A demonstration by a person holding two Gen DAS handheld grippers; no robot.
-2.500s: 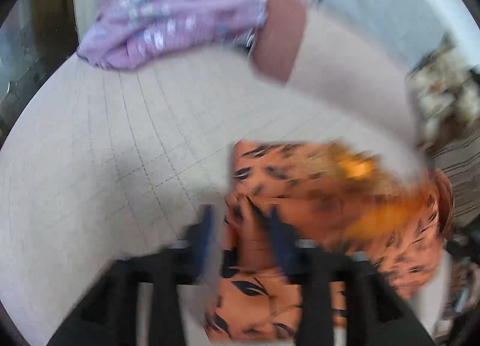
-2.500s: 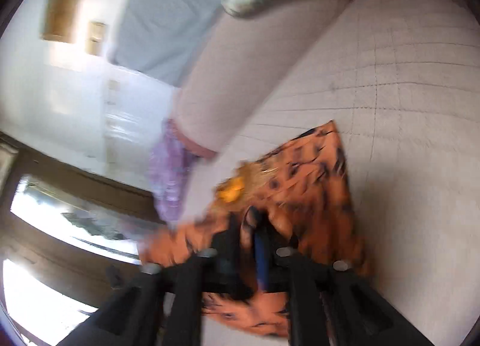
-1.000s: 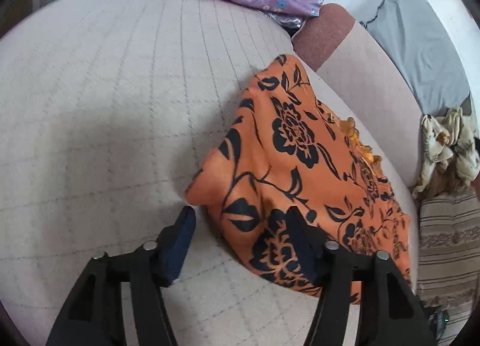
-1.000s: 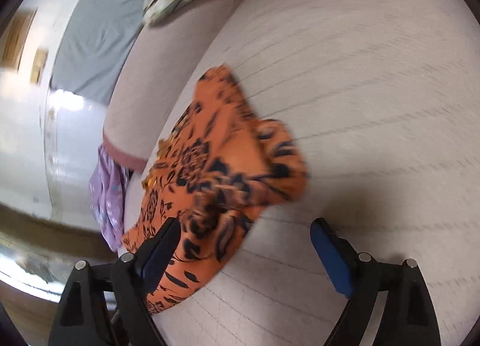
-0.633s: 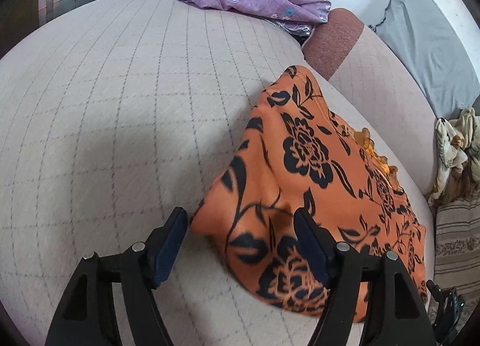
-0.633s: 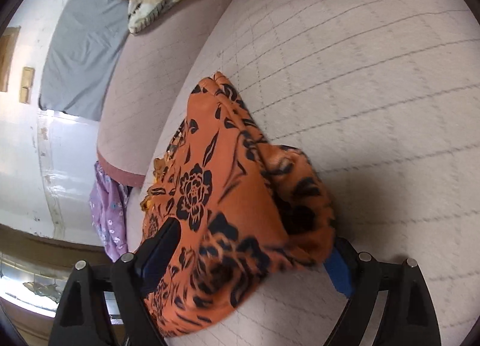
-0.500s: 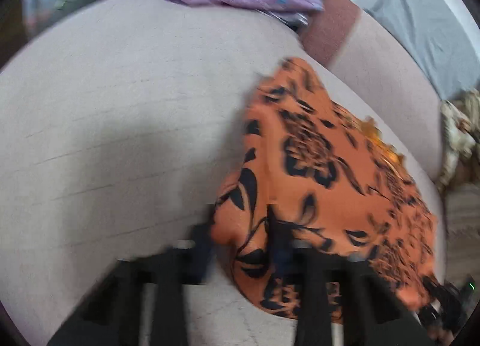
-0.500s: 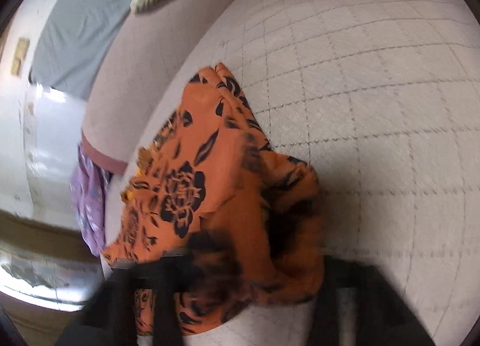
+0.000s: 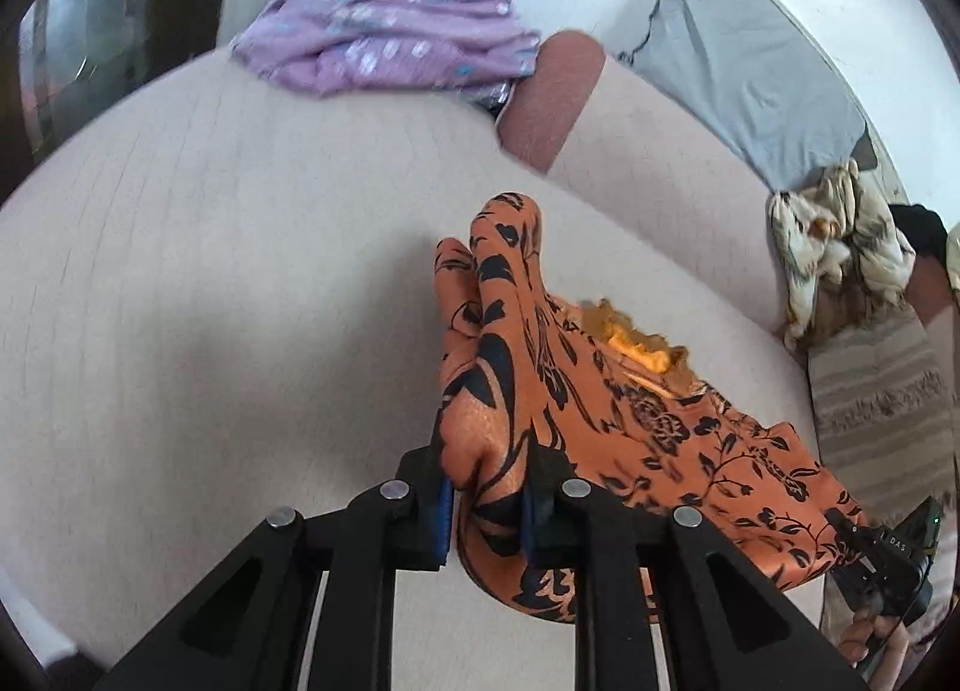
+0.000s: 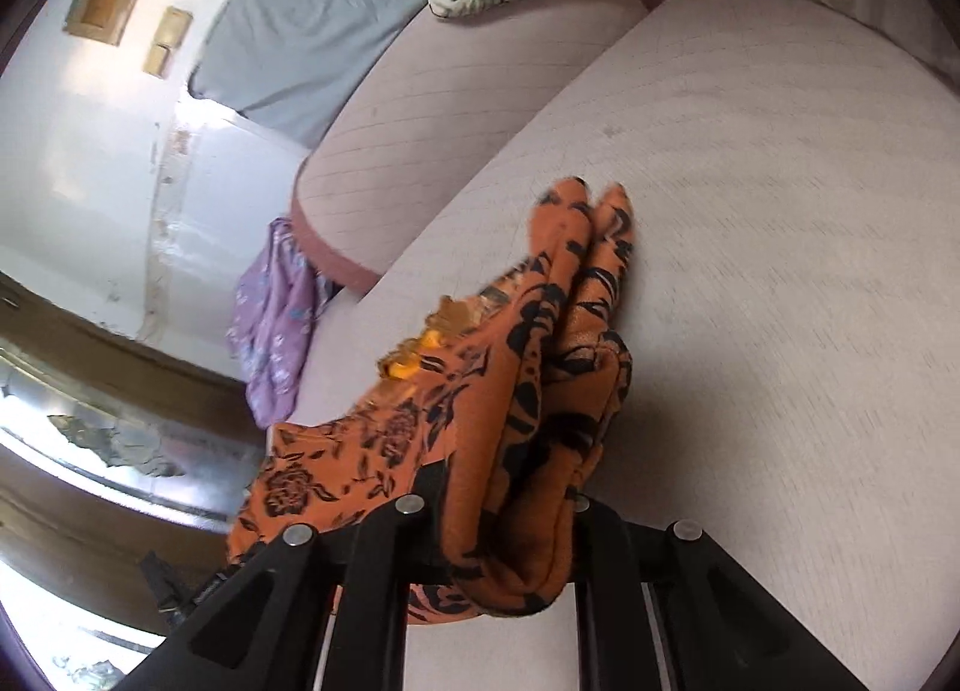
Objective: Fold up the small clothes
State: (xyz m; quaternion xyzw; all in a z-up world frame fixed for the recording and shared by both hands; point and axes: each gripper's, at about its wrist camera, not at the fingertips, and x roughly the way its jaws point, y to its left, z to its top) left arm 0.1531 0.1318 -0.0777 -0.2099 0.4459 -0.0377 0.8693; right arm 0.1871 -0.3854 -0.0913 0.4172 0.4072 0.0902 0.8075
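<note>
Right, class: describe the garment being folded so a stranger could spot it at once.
On the pale checked sofa seat, in front of the backrest, lies the orange cloth, pinched by both tongs. Its black flower print distinguishes it from the lilac floral garment behind.

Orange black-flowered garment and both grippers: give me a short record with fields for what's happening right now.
garment: orange fabric with black floral print, bunched, far end resting on the beige quilted sofa cushion
left gripper: has just been closing, fingers shut on one garment corner
right gripper: has just been closing, fingers shut on a gathered fold
nearby: purple flowered cloth at the cushion's far edge, untouched
</note>
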